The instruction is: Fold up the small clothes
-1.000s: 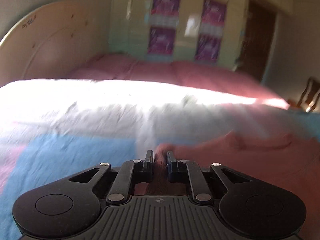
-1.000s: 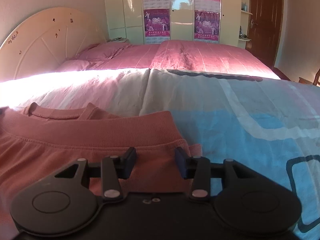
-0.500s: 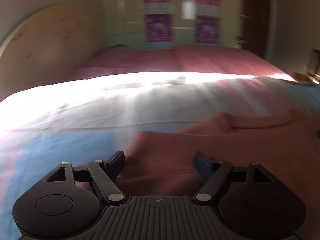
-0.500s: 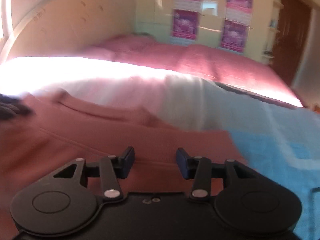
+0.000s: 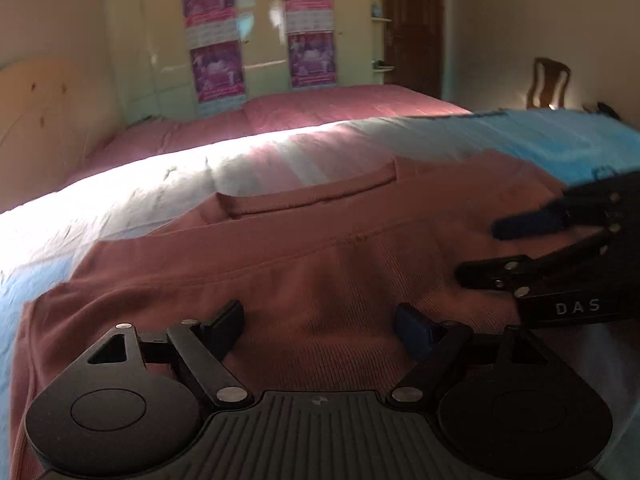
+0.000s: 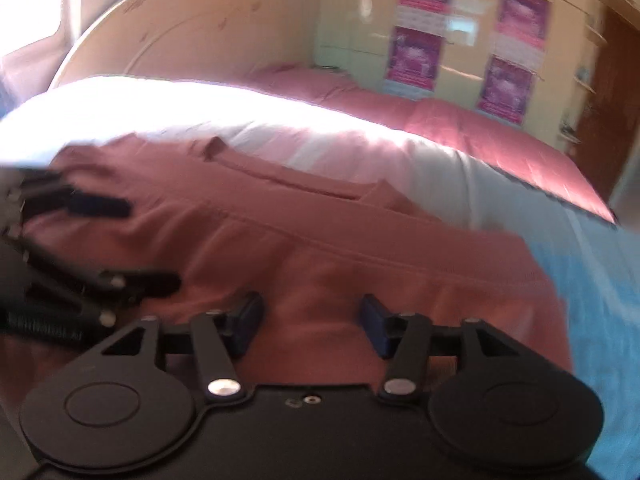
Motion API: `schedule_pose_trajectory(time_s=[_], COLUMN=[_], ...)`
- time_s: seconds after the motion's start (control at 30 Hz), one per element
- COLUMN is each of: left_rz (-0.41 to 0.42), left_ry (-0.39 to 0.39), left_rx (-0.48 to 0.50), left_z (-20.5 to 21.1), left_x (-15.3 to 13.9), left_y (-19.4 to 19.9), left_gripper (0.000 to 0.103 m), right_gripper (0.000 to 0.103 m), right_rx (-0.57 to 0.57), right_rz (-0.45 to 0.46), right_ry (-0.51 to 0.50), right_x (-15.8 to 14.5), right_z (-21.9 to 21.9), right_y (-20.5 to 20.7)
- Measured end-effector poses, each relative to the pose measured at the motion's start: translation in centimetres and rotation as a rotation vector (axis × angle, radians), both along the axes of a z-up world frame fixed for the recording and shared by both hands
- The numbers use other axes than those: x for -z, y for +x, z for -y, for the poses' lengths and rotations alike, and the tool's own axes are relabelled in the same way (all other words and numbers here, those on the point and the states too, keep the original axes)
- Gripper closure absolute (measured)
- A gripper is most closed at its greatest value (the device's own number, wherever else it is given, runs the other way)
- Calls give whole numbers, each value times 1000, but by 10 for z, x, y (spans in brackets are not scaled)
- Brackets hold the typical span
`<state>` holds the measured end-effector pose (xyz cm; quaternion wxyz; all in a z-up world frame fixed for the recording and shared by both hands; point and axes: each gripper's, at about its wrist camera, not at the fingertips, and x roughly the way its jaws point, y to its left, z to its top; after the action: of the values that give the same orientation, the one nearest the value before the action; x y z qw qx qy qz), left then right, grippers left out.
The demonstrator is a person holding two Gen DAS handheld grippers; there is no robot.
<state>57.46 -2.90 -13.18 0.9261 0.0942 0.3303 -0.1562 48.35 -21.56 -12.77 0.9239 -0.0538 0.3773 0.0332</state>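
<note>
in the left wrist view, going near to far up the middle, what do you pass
left gripper, jaws opening with nothing pinched → pink shirt → its ribbed collar → sunlit pale bedspread → pink bed cover → wardrobe with purple posters

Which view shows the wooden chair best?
The left wrist view: the chair stands at the far right wall, beyond the bed, with its back in full sight. The right wrist view does not show it at all.
</note>
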Motion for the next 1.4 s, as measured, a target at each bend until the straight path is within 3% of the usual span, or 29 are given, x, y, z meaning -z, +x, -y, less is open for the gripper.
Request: schedule_pose_trajectory(time_s=[0.1, 0.17, 0.23, 0.37, 0.43, 0.5, 0.57, 0.6, 0.7, 0.8, 0.87, 0.9, 1.0, 1.07, 1.17, 1.27, 1.33, 1.4], left_rz=[44, 50, 32, 36, 3, 9, 19, 27, 50, 10, -58, -57, -29, -16, -44, -76, -70, -58], left_ry=[-81, -43, -46, -14, -62, -57, -23, -33, -44, -58, -48, -36, -36, -16, 14, -56, -52, -48], left_rx=[-22, -49, -82, -221, -292, -327, -331, -302, -176, -114, -111, -120, -124, -167, -256, -305, -306, -308], left_z=[-17, -21, -36, -91, -123, -135, -123, -113, -70, -38, -26, -23, -27, -43, -90, -125, -125, -125], left_x=[-18, -13, -12, -8, -3, -3, -8, -12, -18, -12, 0, 4, -5, -9, -9, -6, -8, -10], left_y=[-23, -28, -39, -65, -73, -81, -87, -91, -101, -105, -101, -103, -108, -109, -107, -107, -104, -104], left_gripper=[21, 21, 21, 21, 21, 21, 21, 21, 21, 21, 21, 21, 21, 21, 21, 26, 32, 33], right_gripper=[54, 55, 55, 52, 52, 51, 55, 61, 61, 64, 64, 64, 66, 80, 98, 103, 103, 103], right_rx=[15, -26, -44, 32, 107, 150, 200, 211, 146, 52, 34, 31, 12, 2, 121, 292, 296, 287], right_rz=[32, 41, -3, 38, 10, 7, -1, 20, 102, 64, -6, -45, -31, -28, -24, -47, -63, -47], right_ry=[27, 50, 3, -20, -93, -62, -55, -45, 58, 92, 88, 74, 12, 11, -47, -34, -19, -25], right_x=[-20, -23, -12, -21, -16, -11, -17, -23, -43, -36, -19, -10, -8, -14, -16, -17, -14, -21], right_z=[-2, -10, -14, 29, 58, 82, 82, 75, 34, -13, -33, -40, -53, -45, -3, 61, 77, 76], right_y=[-8, -18, -22, -54, -72, -87, -92, -94, -102, -97, -92, -93, -105, -105, -113, -128, -133, -136])
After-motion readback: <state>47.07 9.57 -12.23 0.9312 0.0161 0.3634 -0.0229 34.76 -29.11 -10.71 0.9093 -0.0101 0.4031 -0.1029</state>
